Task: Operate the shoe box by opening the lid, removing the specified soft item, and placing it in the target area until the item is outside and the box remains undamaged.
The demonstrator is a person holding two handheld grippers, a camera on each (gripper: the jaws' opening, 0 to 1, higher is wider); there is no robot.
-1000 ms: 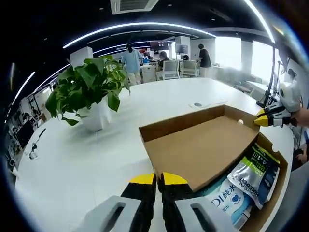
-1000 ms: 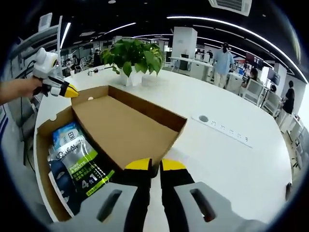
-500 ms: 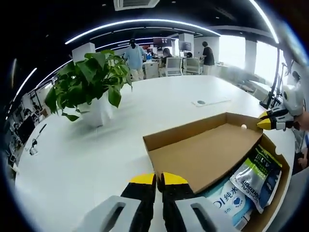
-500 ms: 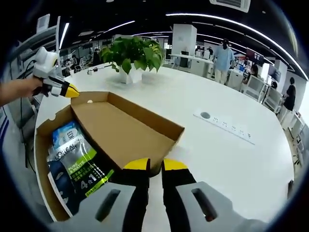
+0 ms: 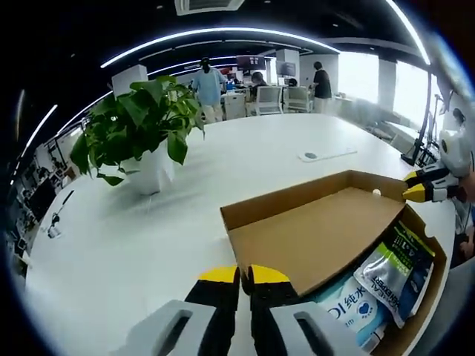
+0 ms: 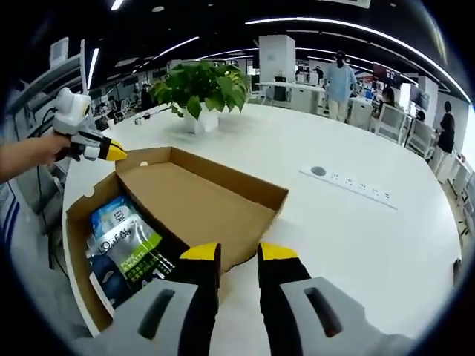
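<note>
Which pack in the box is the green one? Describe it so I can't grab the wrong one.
On the white table sits the open cardboard box, its lid folded back. Inside lie soft packs; the one you want is silver with a bright green band and white lettering, lying partly over the pale blue pack.

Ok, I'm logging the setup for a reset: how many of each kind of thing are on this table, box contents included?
Shoe box: 1
Soft pouches inside: 2, blue-white pouch and green-silver pouch
Potted plant: 1
Socket strip: 1
Total: 5
</note>
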